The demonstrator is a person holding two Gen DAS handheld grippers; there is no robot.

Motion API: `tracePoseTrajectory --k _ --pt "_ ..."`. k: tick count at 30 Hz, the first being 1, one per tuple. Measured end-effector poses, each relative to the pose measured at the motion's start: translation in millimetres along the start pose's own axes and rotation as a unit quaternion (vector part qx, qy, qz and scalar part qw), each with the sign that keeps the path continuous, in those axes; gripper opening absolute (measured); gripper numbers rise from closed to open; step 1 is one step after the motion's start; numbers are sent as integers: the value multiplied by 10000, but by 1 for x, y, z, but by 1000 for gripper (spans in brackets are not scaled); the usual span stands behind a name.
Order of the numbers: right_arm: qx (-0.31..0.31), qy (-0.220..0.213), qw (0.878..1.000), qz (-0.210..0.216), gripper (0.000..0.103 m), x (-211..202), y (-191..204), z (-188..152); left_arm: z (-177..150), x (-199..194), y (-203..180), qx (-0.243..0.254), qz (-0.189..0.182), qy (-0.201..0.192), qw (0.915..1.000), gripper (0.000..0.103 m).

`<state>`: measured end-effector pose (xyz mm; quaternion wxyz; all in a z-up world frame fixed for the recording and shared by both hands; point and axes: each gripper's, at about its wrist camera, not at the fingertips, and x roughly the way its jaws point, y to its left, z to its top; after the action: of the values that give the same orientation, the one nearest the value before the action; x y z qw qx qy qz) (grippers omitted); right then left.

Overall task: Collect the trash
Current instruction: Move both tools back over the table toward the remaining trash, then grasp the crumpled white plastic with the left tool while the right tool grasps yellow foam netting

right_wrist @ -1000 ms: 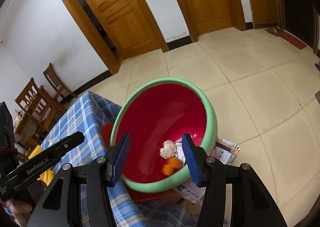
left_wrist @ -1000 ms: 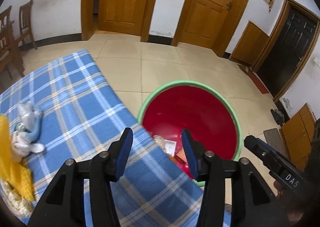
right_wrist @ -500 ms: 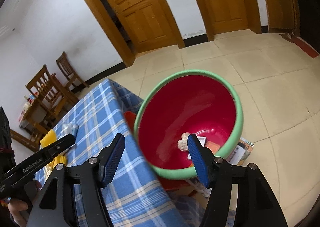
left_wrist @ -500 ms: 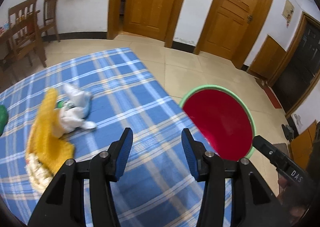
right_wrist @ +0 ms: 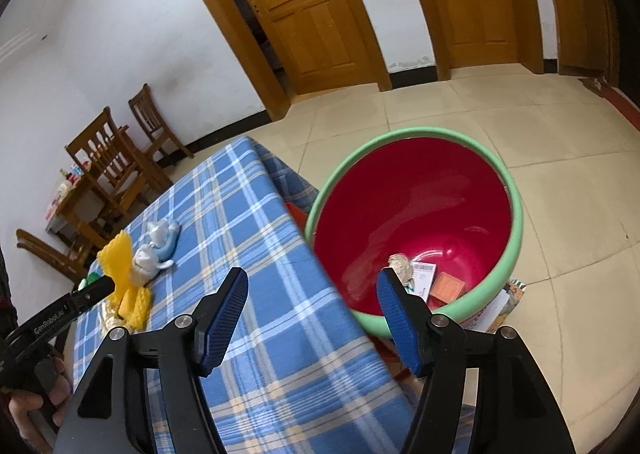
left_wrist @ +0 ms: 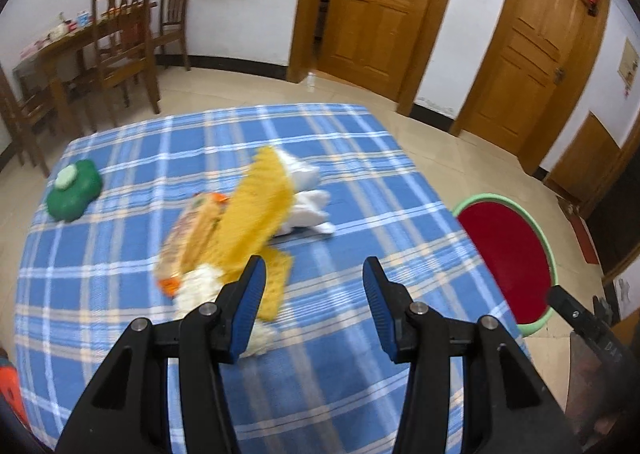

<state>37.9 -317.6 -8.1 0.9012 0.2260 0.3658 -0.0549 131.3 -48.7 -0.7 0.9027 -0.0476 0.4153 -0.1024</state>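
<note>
The trash pile (left_wrist: 240, 230), yellow foam netting, a snack wrapper and crumpled white tissue, lies mid-cloth on the blue plaid table (left_wrist: 360, 182), well apart from the red basin (right_wrist: 516, 222). One second earlier the left gripper (left_wrist: 312, 310) framed the basin; it now faces the pile, jaws spread and empty. The right gripper (right_wrist: 312, 318) is over the table edge beside the basin, jaws opening, nothing between them. Inside the basin lie a tissue wad (right_wrist: 400, 264), a white label (right_wrist: 423, 274) and an orange packet (right_wrist: 448, 288).
</note>
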Motion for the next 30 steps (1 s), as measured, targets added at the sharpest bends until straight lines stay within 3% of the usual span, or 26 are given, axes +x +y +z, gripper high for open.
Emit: tracePoseTrajectory --k 4,7,18,27,28,30 --pt "-67 52 10000 9 69 6 9 -4 -7 -1 18 -121 133 41 9998 50" --pt "-123 55 9999 -7 78 8 13 -6 -11 -1 32 -253 221 80 9994 50" --pt "-368 3 9993 -7 79 12 32 -12 -29 12 68 -653 486 348 9961 50" --pt "-735 -172 9971 -72 79 15 50 -15 -38 26 75 -845 133 558 9948 49" --pt "-791 -141 9968 -59 79 16 53 -16 -40 27 75 -859 41 589 9946 40" --pt "-884 -52 9961 -17 79 19 60 -16 -42 29 74 -892 -156 655 9937 35"
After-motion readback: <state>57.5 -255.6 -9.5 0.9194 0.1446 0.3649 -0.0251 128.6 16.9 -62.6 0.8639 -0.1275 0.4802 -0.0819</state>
